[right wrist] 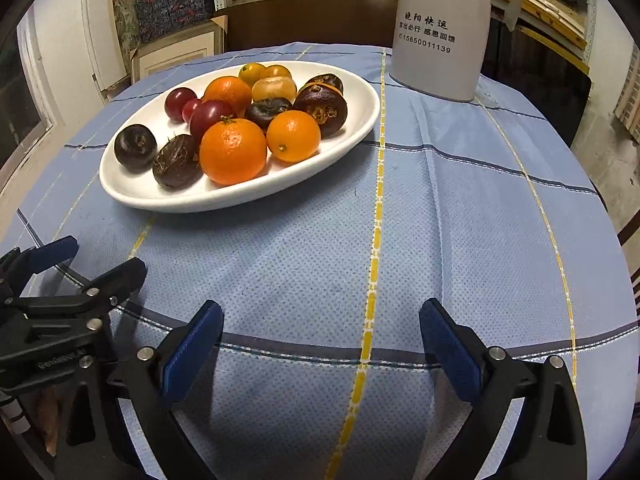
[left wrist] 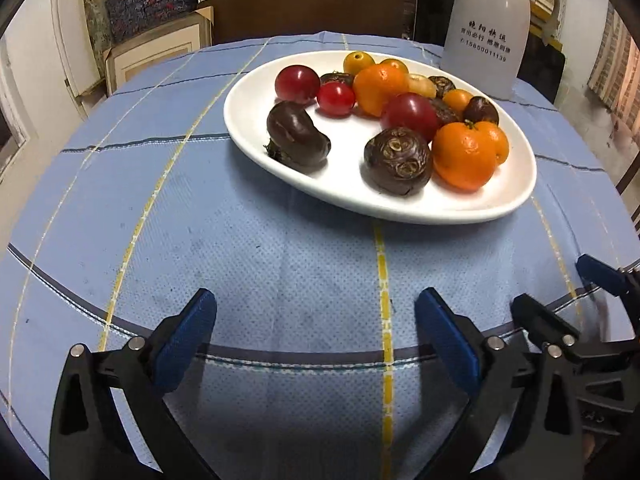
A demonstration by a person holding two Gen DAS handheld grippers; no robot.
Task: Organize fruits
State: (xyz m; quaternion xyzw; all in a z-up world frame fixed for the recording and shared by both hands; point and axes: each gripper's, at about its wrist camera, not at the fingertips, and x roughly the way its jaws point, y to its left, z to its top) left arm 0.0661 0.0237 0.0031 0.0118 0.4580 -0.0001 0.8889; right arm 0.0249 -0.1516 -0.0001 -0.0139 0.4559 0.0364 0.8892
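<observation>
Left hand-held gripper (left wrist: 316, 310) and right hand-held gripper (right wrist: 322, 320): both jaws wide, empty, side by side above bare blue cloth (right wrist: 440, 208) near the bench's front edge. Clear cloth ahead. White plate (left wrist: 400, 208) beyond, near the jug (right wrist: 440, 28), heaped with oranges (right wrist: 233, 151), red tomatoes (left wrist: 297, 83), dark chestnuts (left wrist: 398, 161).

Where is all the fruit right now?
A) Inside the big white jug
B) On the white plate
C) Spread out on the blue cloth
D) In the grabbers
B: every piece lies on the white plate, such as the big orange; the blue cloth holds no fruit, and both the left gripper and right gripper are open and empty.
</observation>
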